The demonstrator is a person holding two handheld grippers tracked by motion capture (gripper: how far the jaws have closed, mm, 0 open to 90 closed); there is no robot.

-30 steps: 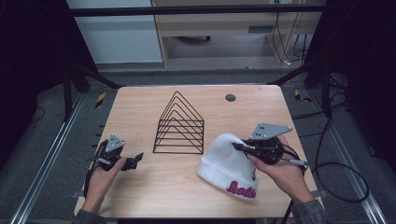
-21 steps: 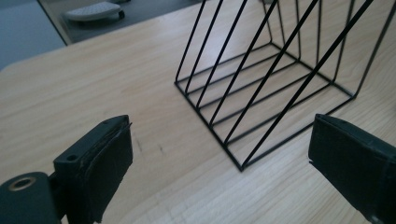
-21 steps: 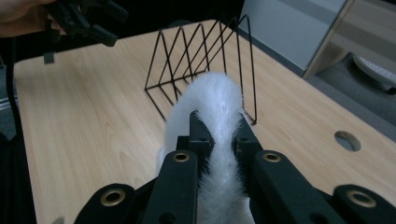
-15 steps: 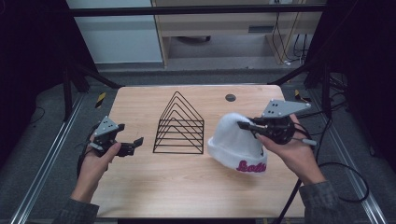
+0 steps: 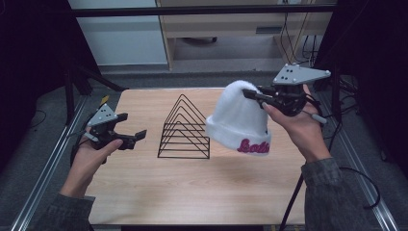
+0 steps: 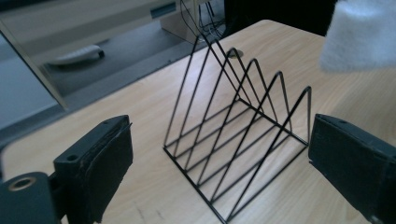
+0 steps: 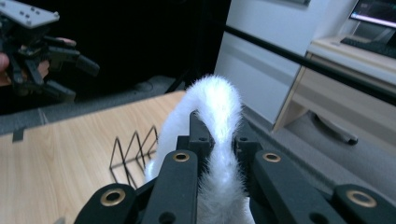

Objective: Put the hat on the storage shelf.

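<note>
Currently white beanie [image 5: 239,120] is gripped aloft by right gripper [image 5: 253,95]; left gripper [image 5: 136,138] is held open; draping onto wire rack [image 5: 184,130] is likely needed next.

Both grippers black: left gripper [image 5: 126,138], right gripper [image 5: 254,96]. Each carries a grey three-cornered plate with small dark holes. Jaw pads [image 6: 109,163] matte black; brass-ringed pivots (seen in right gripper view). Black cables trail. Sleeves [image 5: 332,192] grey-green.

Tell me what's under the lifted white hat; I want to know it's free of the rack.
Bare wooden table lies beneath the white hat, which hangs from the right gripper beside the wire rack. Its inside is hidden.
</note>
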